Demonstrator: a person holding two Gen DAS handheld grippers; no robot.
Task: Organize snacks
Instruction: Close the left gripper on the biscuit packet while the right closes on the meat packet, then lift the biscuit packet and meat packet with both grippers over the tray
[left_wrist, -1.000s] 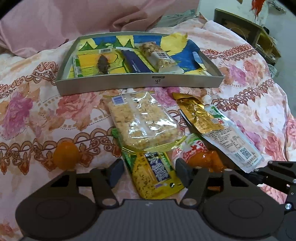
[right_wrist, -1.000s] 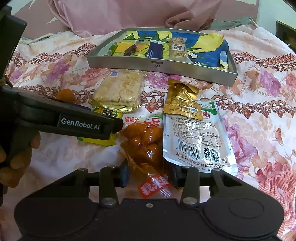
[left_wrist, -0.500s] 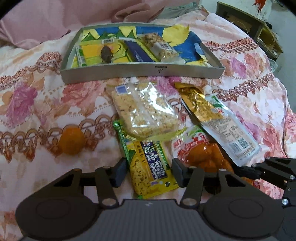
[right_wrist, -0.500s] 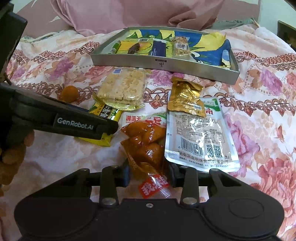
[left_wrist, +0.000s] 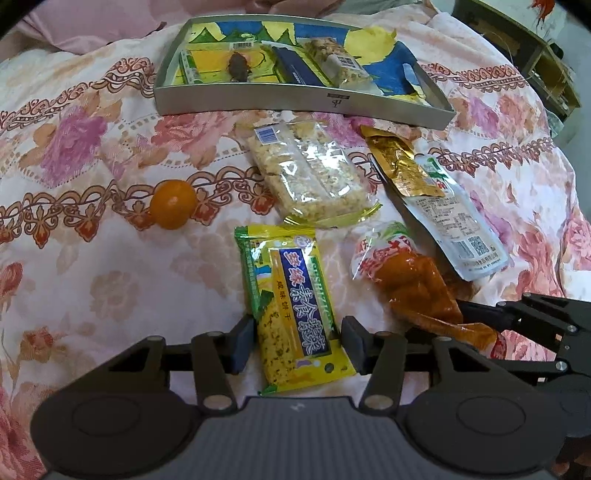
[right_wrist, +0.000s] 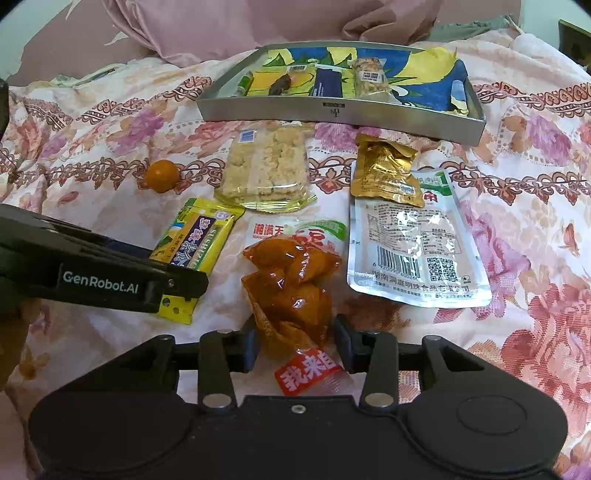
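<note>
A metal tray holding several small snacks sits at the far side of a floral bedspread. In front of it lie a clear rice-cracker pack, a gold pouch, a white pouch and a small orange. My left gripper is open, its fingers on either side of a yellow-green biscuit pack. My right gripper is open around the near end of an orange-brown snack bag.
Pink pillows lie behind the tray. A wooden piece of furniture stands beyond the bed's right edge. The bedspread is bare on the left.
Both grippers have drawn back toward me. The yellow-green pack, earlier partly under the rice-cracker pack, now lies free of it between the left fingers. Both grippers have stayed open.
</note>
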